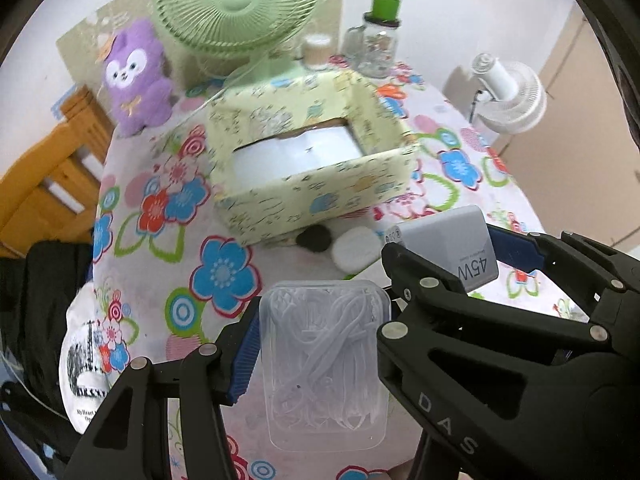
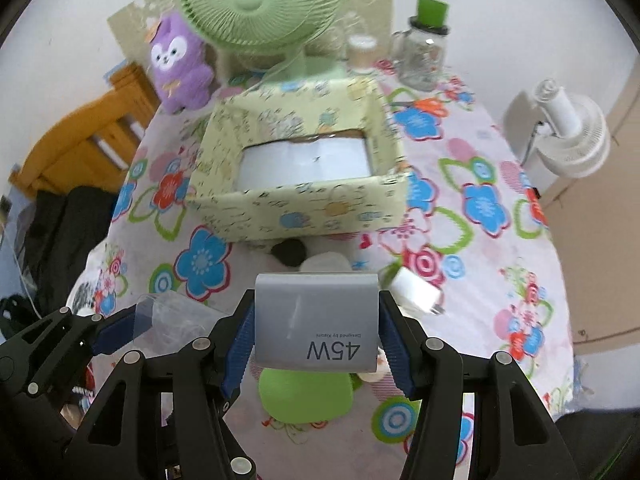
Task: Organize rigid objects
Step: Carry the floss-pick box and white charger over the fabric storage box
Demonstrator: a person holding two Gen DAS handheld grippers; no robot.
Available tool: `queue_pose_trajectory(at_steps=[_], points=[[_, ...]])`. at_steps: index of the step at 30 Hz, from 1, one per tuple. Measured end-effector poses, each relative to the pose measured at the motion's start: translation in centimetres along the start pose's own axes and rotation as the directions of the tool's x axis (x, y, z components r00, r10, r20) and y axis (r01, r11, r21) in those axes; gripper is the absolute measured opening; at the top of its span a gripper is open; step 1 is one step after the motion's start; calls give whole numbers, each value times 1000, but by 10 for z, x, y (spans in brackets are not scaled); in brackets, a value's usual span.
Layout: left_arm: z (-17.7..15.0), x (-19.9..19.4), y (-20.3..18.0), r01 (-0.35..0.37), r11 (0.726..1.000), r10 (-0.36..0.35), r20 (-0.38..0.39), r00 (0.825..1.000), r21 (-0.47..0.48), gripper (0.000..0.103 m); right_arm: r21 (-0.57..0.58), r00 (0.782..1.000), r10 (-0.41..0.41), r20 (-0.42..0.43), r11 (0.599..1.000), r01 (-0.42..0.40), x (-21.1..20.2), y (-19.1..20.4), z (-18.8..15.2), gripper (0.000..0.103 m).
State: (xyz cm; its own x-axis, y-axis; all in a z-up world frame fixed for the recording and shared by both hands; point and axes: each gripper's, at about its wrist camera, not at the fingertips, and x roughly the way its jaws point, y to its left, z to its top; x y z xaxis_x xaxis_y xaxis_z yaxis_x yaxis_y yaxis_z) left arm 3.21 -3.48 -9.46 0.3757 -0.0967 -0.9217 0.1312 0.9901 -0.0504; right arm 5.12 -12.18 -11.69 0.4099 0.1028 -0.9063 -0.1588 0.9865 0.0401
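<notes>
My left gripper (image 1: 320, 360) is shut on a clear plastic case (image 1: 325, 364) of floss picks, held above the table. My right gripper (image 2: 316, 344) is shut on a grey 45W charger (image 2: 318, 322); that charger also shows in the left wrist view (image 1: 452, 244). The left gripper with the clear case shows at the lower left of the right wrist view (image 2: 160, 316). A pale yellow patterned open box (image 2: 304, 168) stands ahead, in the left wrist view too (image 1: 312, 160), with a white floor and nothing in it.
On the flowered tablecloth (image 2: 480, 248) lie a black pebble-like object (image 2: 290, 252), a white round piece (image 1: 356, 252), a white plug adapter (image 2: 416, 290) and a green object (image 2: 306, 396). Behind the box stand a green fan (image 2: 260, 4), purple plush (image 2: 180, 64), glass jar (image 2: 424, 48).
</notes>
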Motion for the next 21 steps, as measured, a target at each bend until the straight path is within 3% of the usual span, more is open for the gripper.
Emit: queue_pose_trajectory(at_steps=[10,21], points=[[12,-12,-23,0,999,-1,28,1000,42,60,32,999,-16,34,999,15,-22,-21,1,60],[47,-5,-30,-57,998,58,43,997,-23,60,-38,998,46,48,998,-45,-14,-39,40,60]])
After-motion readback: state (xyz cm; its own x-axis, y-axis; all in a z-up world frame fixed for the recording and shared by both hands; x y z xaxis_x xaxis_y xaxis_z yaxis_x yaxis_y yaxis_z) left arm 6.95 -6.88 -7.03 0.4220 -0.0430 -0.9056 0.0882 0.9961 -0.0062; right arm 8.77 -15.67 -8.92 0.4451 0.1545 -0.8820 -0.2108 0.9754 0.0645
